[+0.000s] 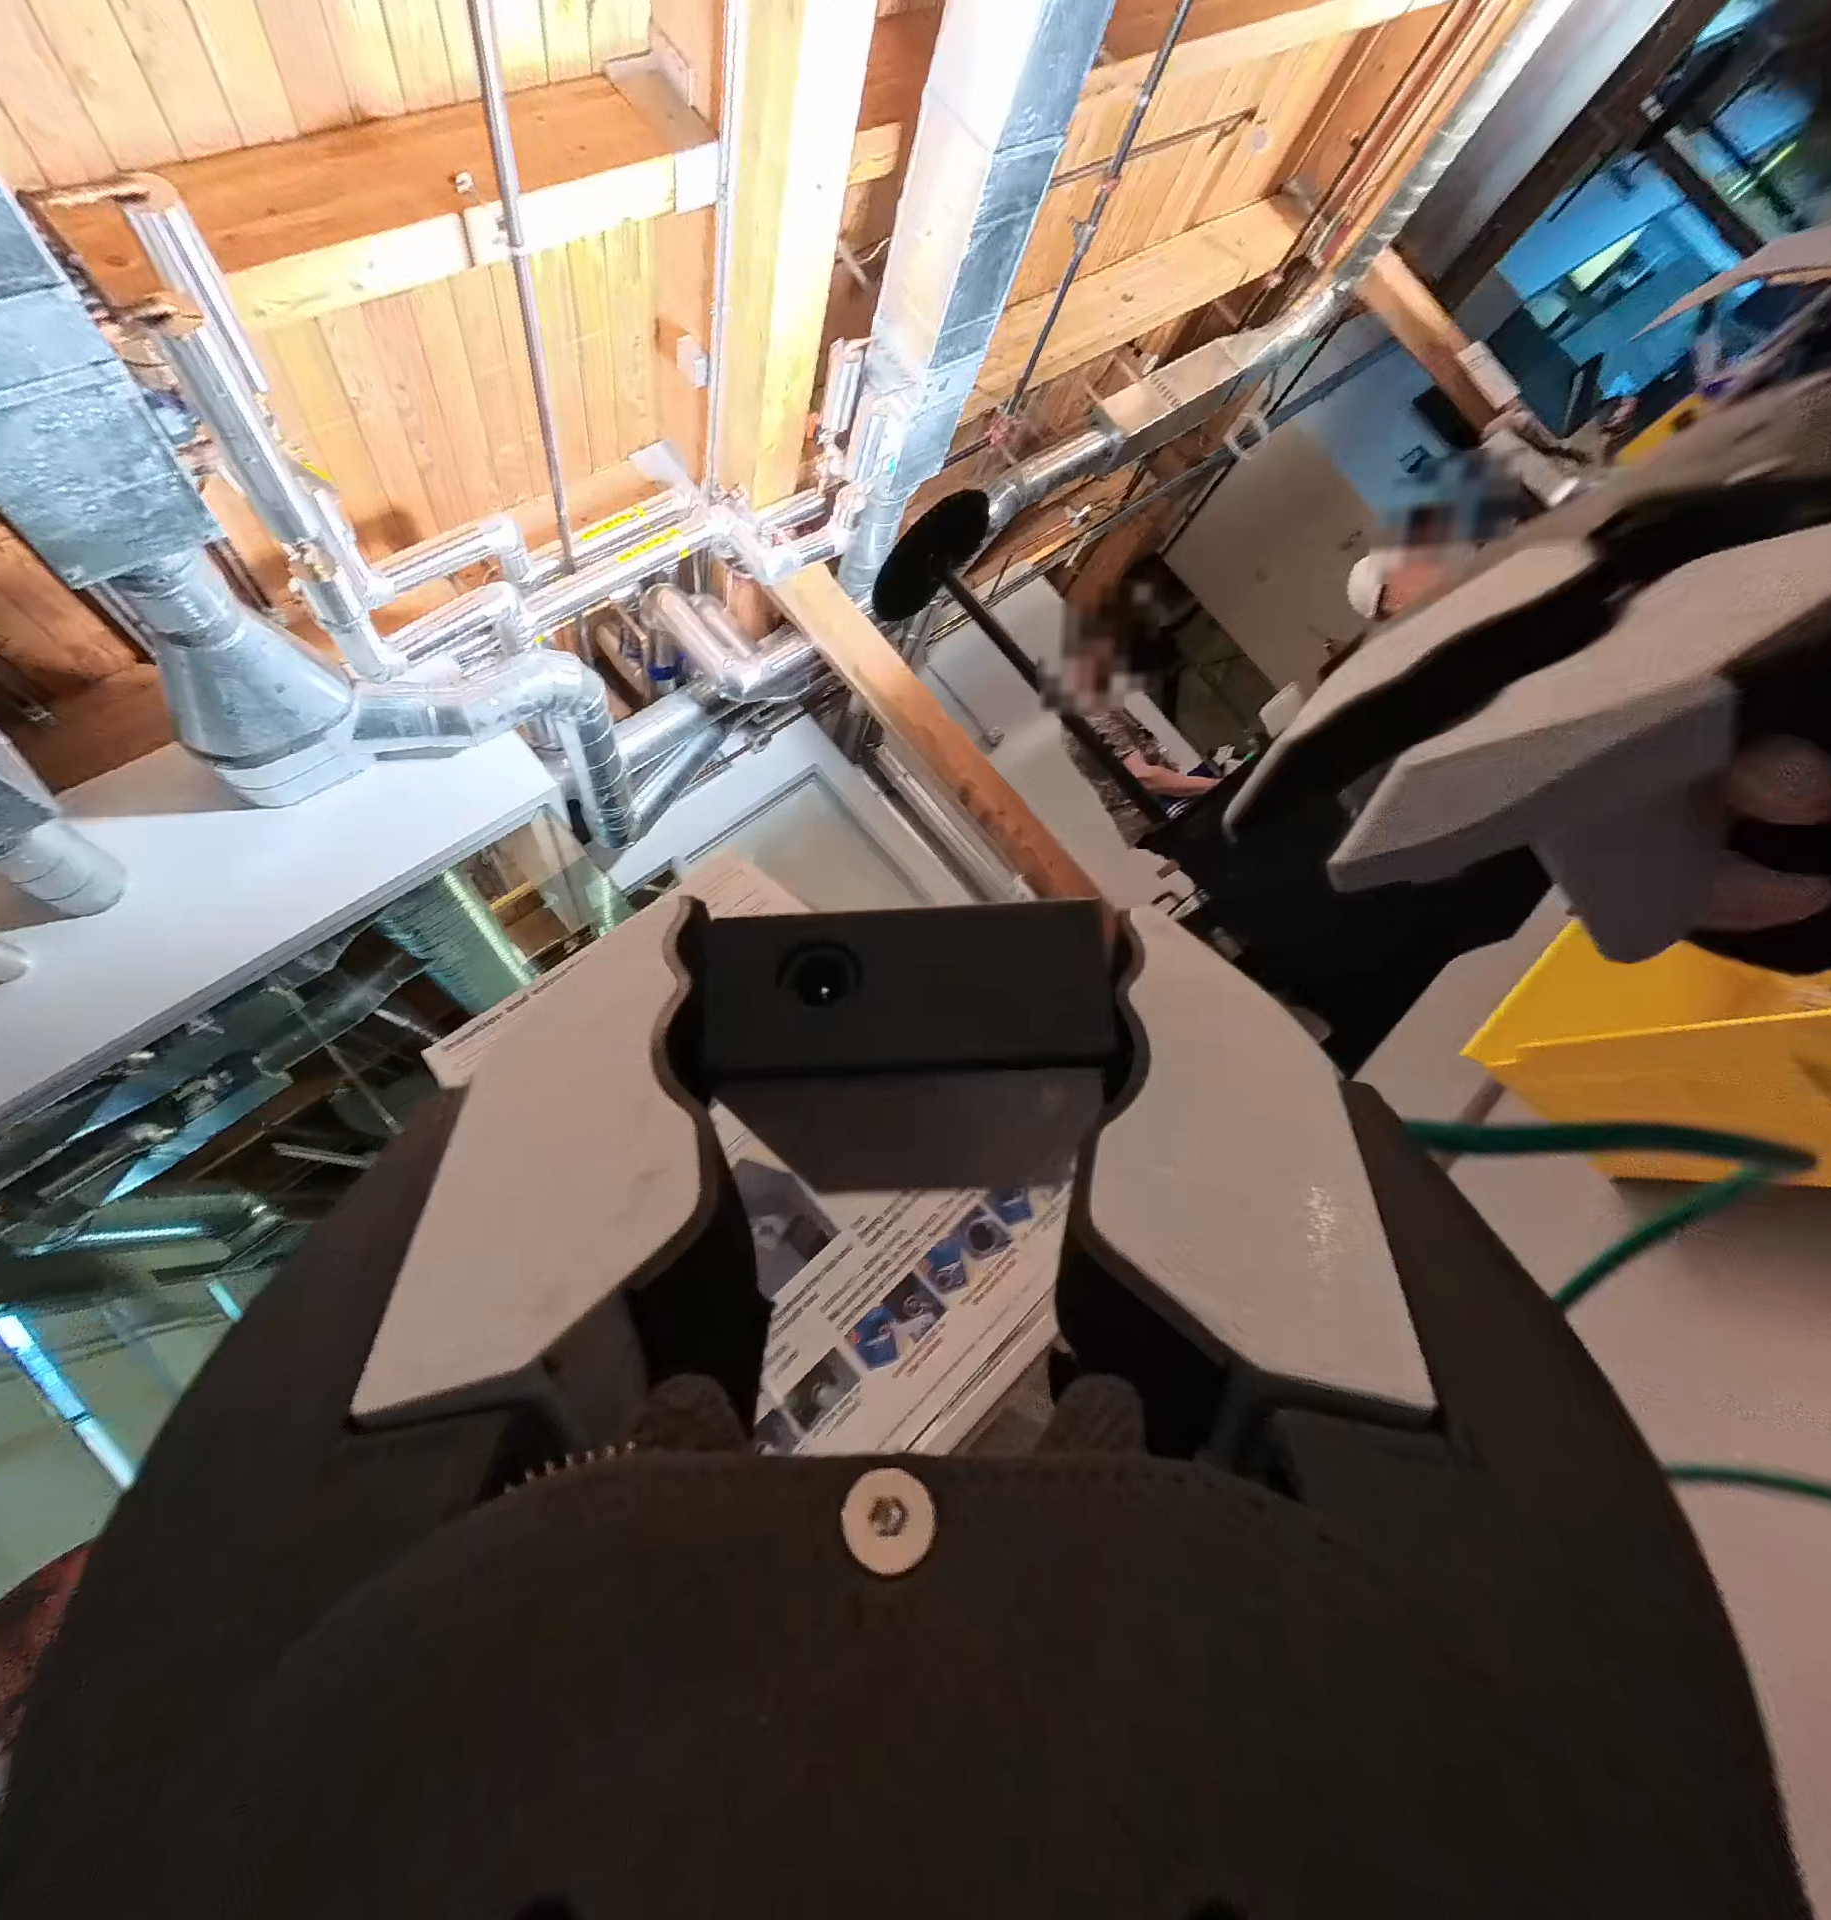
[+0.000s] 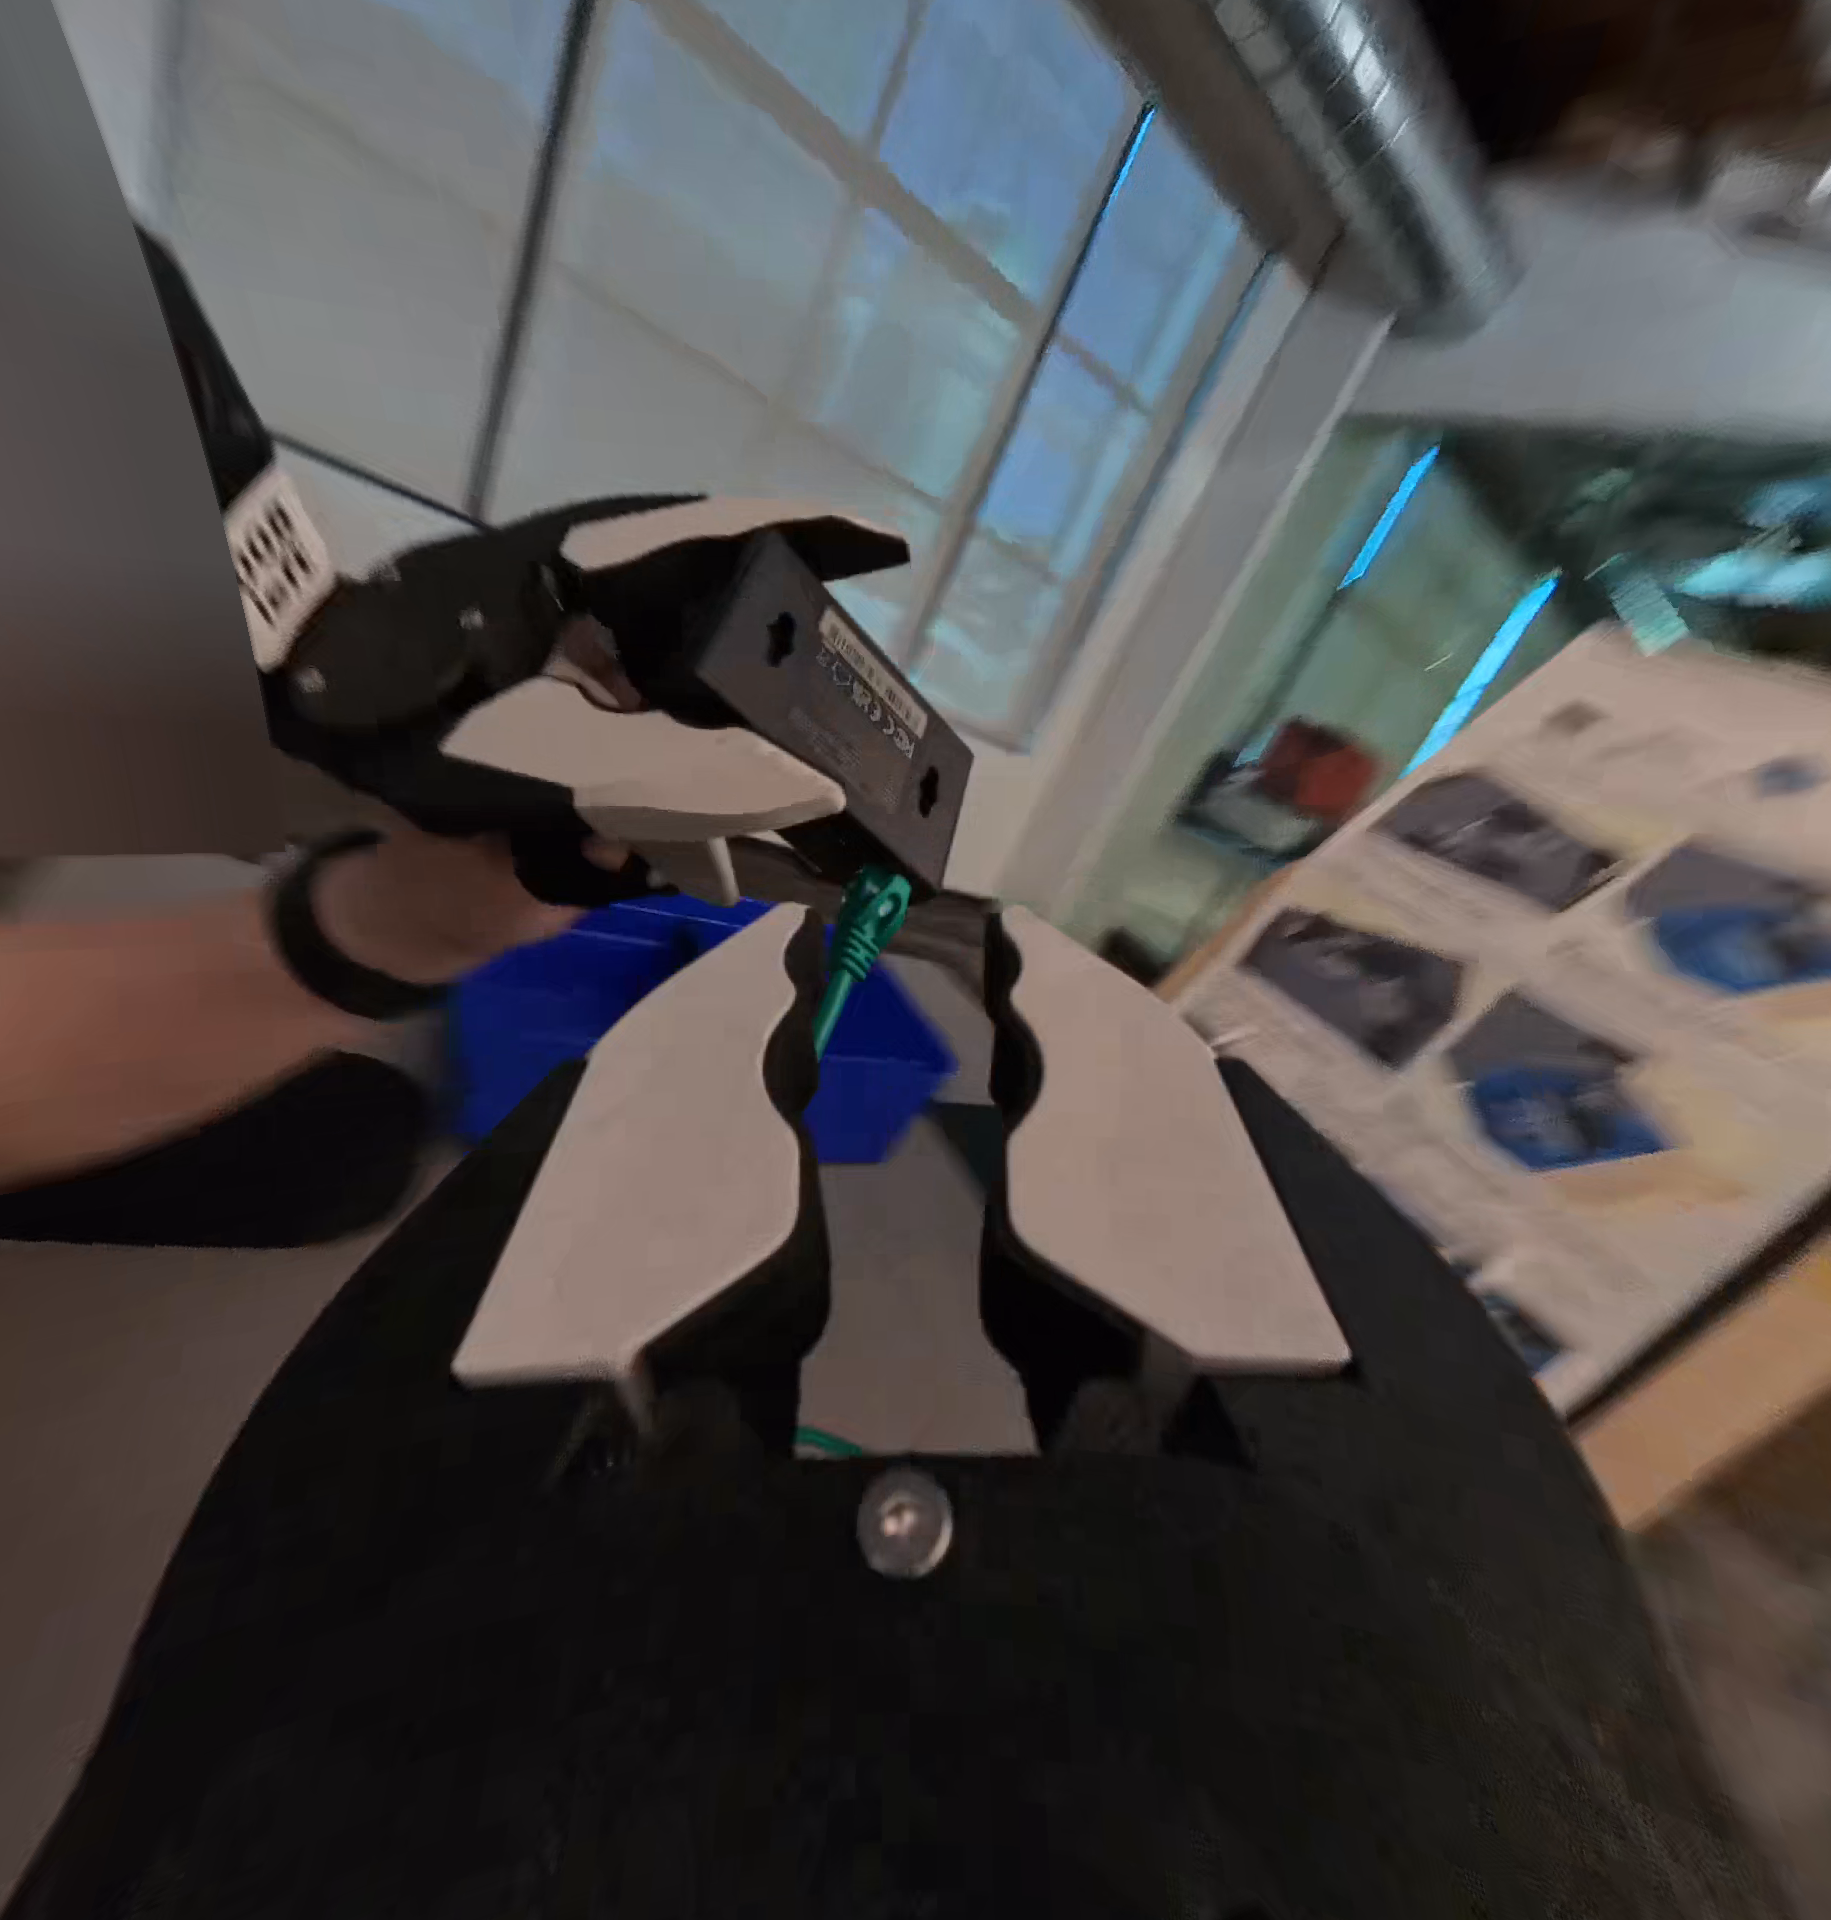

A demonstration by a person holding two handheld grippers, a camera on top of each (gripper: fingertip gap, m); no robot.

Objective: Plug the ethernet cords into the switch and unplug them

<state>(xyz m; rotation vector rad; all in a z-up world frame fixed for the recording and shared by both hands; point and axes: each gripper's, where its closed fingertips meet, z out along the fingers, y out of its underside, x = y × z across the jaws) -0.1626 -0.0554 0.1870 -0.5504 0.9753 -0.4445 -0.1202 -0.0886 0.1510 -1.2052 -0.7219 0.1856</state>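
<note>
The left gripper point(image 1: 900, 997) is raised off the desk point(image 1: 1659, 1351) with its fingers point(image 1: 568, 1143) clamped on the two ends of the black network switch point(image 1: 906, 992), one end face with a small round socket turned toward the camera. In the right wrist view the same switch point(image 2: 838, 707) shows its labelled underside, tilted, held by the left gripper point(image 2: 776, 675) in a person's hand point(image 2: 443, 914) with a black band on the wrist. A green ethernet cord point(image 2: 859, 945) is plugged into the switch's lower edge, its connector boot just ahead of the right gripper point(image 2: 895, 935), whose fingers point(image 2: 662, 1122) stand apart on either side of the cord without closing on it. The cord point(image 1: 1617, 1226) trails over the desk beside a yellow bin point(image 1: 1659, 1060); a blue bin point(image 2: 682, 1018) sits below the switch, and printed picture sheets point(image 2: 1513, 987) lie at the right.
</note>
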